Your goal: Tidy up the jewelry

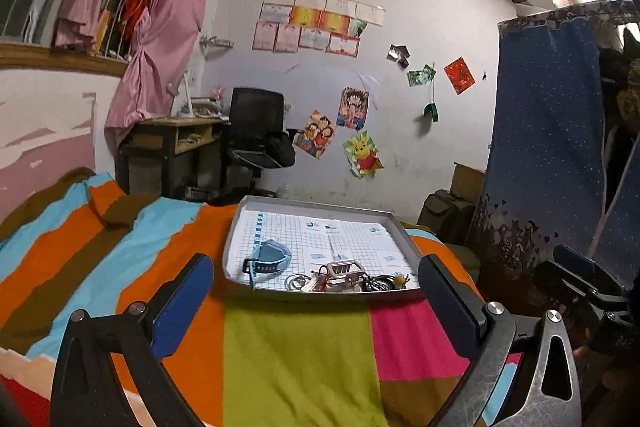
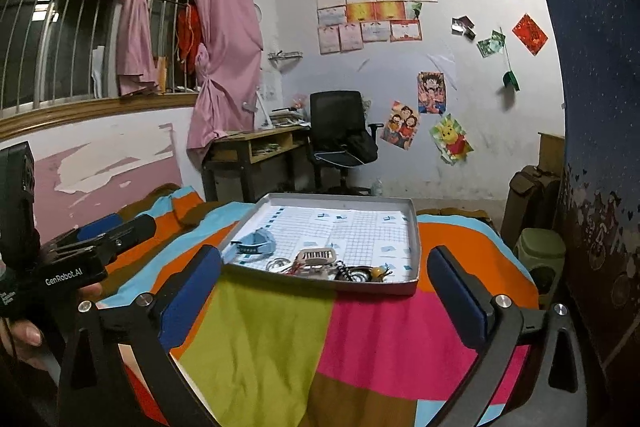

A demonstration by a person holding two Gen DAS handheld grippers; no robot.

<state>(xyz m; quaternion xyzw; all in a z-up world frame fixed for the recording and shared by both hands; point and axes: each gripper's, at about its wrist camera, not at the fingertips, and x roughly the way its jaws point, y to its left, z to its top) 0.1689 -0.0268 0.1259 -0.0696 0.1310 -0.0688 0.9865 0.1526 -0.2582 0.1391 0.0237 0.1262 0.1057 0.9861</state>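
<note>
Grey tray (image 1: 236, 227), blue watch (image 1: 269, 258), tangled jewelry (image 1: 344, 277), both grippers (image 1: 316, 281) (image 2: 326, 273) gaping, empty

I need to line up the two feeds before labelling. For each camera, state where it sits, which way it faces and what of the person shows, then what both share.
Left wrist: rides the left gripper, faces across the striped bedspread to the shallow grey cardboard tray; own open blue-padded fingers show, the right gripper at the right edge.
Right wrist: rides the right gripper, same heading; open fingers show, the left gripper and hand at left.
Shared: tray, blue watch, black office chair.
</note>
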